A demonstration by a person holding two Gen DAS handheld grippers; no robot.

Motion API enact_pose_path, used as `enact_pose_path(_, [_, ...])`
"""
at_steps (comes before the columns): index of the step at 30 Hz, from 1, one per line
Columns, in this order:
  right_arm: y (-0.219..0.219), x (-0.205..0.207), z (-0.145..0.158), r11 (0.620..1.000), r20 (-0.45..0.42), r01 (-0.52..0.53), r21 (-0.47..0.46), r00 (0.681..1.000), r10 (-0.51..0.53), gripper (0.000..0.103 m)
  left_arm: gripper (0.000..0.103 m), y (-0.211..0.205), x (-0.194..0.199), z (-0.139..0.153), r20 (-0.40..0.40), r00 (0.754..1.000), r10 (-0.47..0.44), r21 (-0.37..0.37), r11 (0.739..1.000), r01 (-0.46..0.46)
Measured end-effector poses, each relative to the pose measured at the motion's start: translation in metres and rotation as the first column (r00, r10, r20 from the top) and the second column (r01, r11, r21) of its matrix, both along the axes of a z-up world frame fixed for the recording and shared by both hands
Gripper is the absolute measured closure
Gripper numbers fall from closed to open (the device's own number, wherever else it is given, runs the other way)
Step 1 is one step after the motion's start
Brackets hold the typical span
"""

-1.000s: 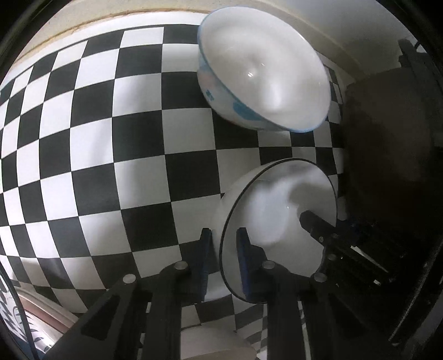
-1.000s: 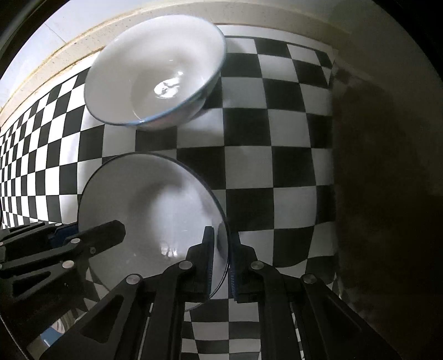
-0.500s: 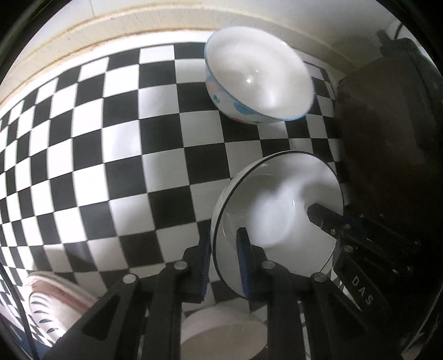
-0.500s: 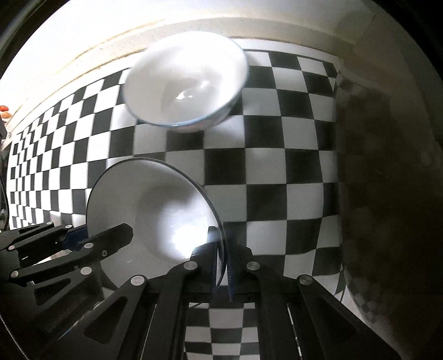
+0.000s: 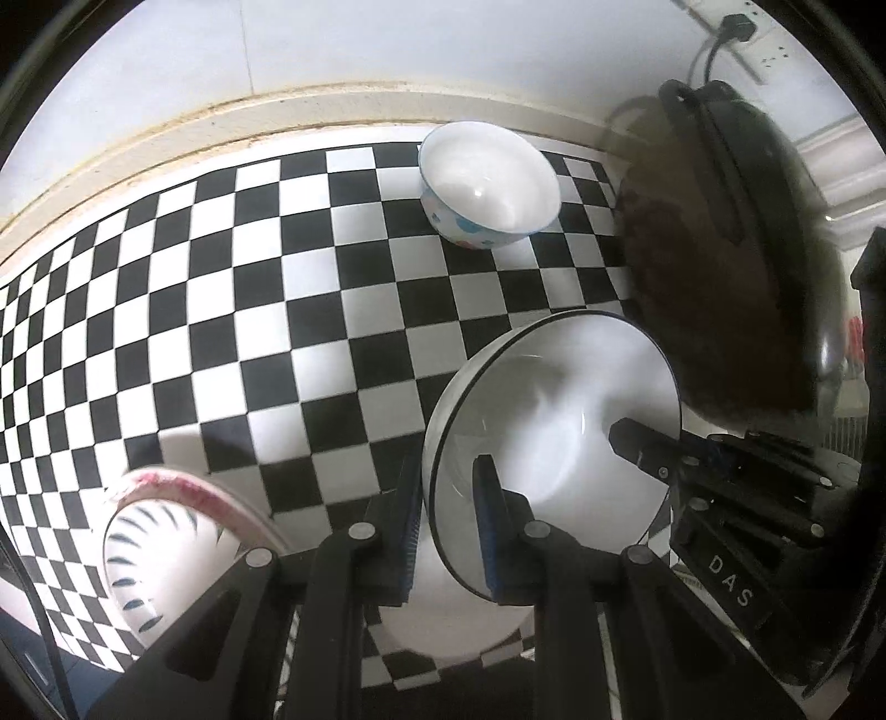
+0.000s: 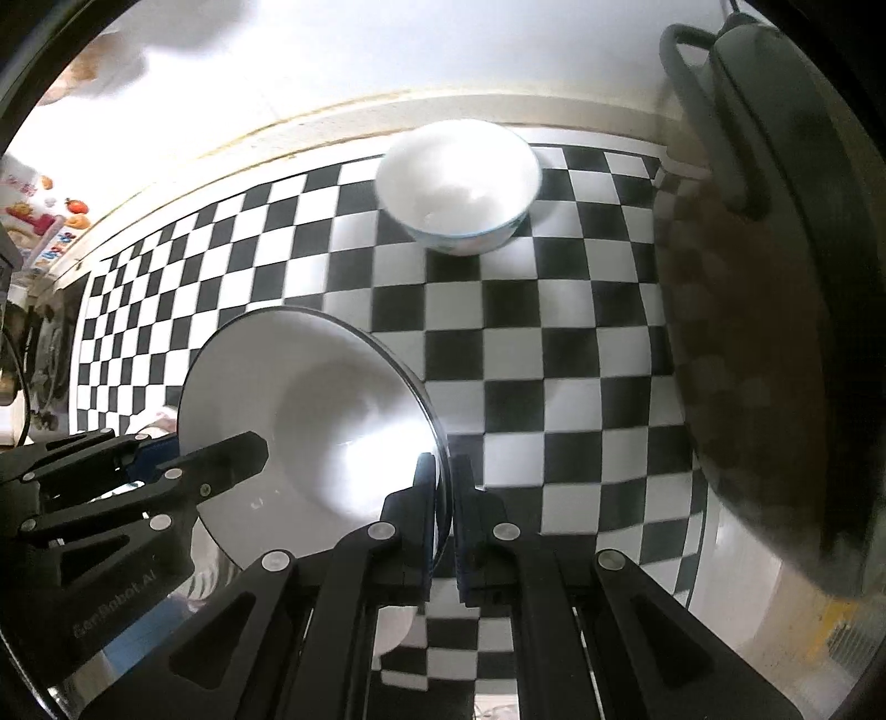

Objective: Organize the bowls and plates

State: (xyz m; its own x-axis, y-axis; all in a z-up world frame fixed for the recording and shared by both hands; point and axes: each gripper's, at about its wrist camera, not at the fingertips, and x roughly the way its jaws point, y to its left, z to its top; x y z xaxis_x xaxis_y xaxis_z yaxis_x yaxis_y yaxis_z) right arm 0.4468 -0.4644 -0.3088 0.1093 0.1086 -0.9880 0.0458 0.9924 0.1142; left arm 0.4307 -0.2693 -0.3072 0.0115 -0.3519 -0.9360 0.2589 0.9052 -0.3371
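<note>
You have the dark-rimmed bowl [image 5: 554, 437] pinched from both sides: your left gripper [image 5: 446, 520] is clamped on the rim nearest you in the left view, one finger outside the wall and one inside, and your right gripper [image 6: 444, 509] is clamped the same way on the opposite rim, its jaws almost touching with only the thin edge between them. The bowl [image 6: 310, 421] is tipped steeply, its opening turned toward each camera, and it hangs above the checkered cloth [image 5: 266, 288] rather than resting on it. Below your left gripper sits a plain white dish [image 5: 443, 626], and to its left a bowl with a red rim and blue dashes [image 5: 166, 554] — it lies on its side. Far back, near the cloth's edge, a blue-patterned bowl [image 5: 487, 185] stands upright, well apart from the one you hold; the right view shows it [image 6: 459, 185] blurred. A big dark pan [image 5: 736, 260] leans at the right, its handle up against the pale wall [image 5: 387, 50].
</note>
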Motion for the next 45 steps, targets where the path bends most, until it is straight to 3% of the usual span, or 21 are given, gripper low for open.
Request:
enact_pose_path(4, [0.02, -0.031, 0.015, 1.0, 0.018, 0.001, 0.012, 1.0, -0.001, 0.096, 0.087, 0.01, -0.017, 0.008, 0.014, 1.0, 0.001, 0.002, 1.0, -0.001])
enact_pose_path(12, [0.036, -0.071, 0.014, 0.999, 0.008, 0.009, 0.04, 1.0, -0.01, 0.096, 0.087, 0.023, -0.048, 0.003, -0.004, 1.0, -0.018, 0.018, 1.0, 0.018])
enact_pose_path(19, [0.038, -0.094, -0.022, 0.997, -0.064, 0.04, 0.068, 0.997, -0.036, 0.096, 0.087, 0.018, -0.066, -0.031, -0.061, 0.996, -0.059, 0.058, 0.996, 0.062])
enact_pose_path(32, [0.034, -0.104, -0.072, 0.991, -0.167, 0.081, 0.106, 0.984, -0.062, 0.094, 0.087, 0.005, -0.076, -0.065, -0.123, 0.987, -0.101, 0.121, 0.986, 0.116])
enact_pose_path(37, [0.035, -0.104, -0.08, 0.99, -0.21, 0.09, 0.113, 0.976, -0.064, 0.088, 0.087, 0.006, -0.077, -0.07, -0.129, 0.986, -0.108, 0.139, 0.982, 0.126])
enact_pose_path(45, [0.035, -0.102, -0.075, 0.988, -0.208, 0.088, 0.128, 0.976, -0.06, 0.088, 0.086, 0.005, -0.079, -0.07, -0.118, 0.985, -0.127, 0.147, 0.979, 0.144])
